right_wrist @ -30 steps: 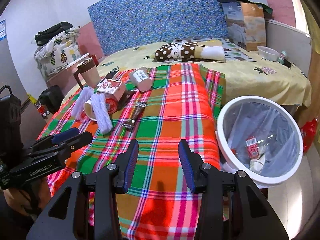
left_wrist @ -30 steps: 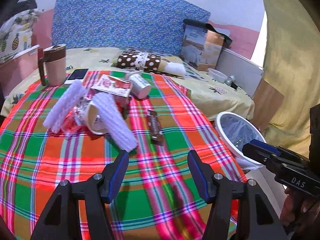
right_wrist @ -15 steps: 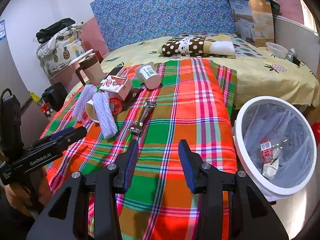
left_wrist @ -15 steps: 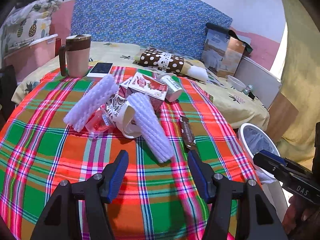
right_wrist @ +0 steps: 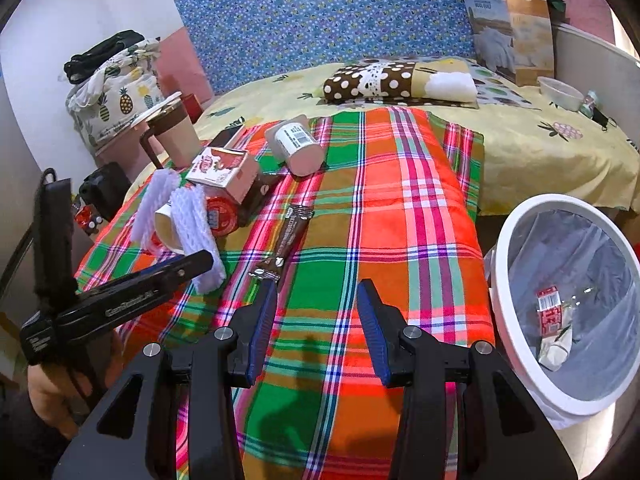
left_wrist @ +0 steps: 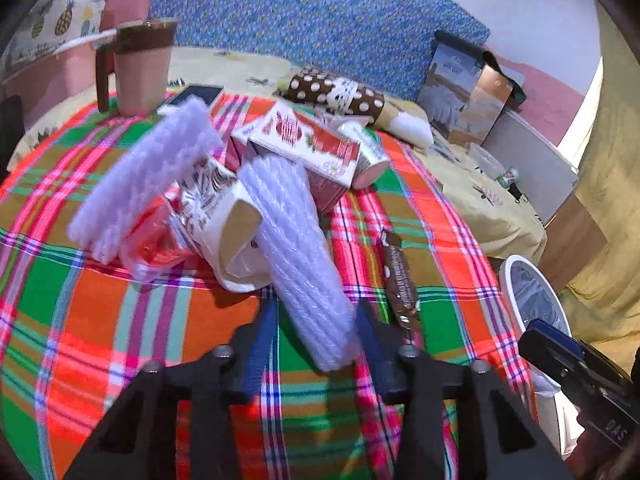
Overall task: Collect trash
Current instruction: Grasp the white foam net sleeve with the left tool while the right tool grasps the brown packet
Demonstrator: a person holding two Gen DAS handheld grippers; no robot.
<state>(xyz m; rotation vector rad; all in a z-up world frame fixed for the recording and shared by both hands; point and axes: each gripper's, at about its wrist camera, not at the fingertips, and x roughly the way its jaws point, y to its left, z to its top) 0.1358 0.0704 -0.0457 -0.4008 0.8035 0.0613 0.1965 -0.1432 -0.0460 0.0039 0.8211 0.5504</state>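
**Left gripper closes around a foam sleeve on the plaid blanket**

The left gripper point(left_wrist: 316, 332) has just been closing its jaws, and the near end of a white ribbed foam net sleeve point(left_wrist: 298, 248) lies between its blue-padded fingers point(left_wrist: 260, 340). The right pad appears to touch the foam; whether the left pad presses it too cannot be told through the motion blur. This sleeve lies at a slant in the trash pile near the left edge of the red, green and orange plaid blanket point(right_wrist: 380, 208) spread on the bed.

In the same pile, a second white foam net sleeve point(left_wrist: 144, 184) lies to the left, resting on a crumpled clear red-printed plastic wrapper point(left_wrist: 154, 248). A tipped white paper cup point(left_wrist: 236, 240) sits between the two sleeves, touching the gripped one. Behind them stands a red and white cardboard carton point(left_wrist: 304, 144), with a toppled white plastic yogurt cup point(right_wrist: 298, 146) just beside it. A long brown snack wrapper point(right_wrist: 290, 240) lies flat on the blanket, just right of the pile.

The right gripper point(right_wrist: 316, 328) hovers over the blanket's near edge, jaws parted with nothing between them. A round white-rimmed trash bin with a clear liner point(right_wrist: 500, 280) stands beside the blanket's right edge, holding a few scraps.

A tan lidded mug with a brown handle point(left_wrist: 140, 68) stands at the blanket's far left corner.
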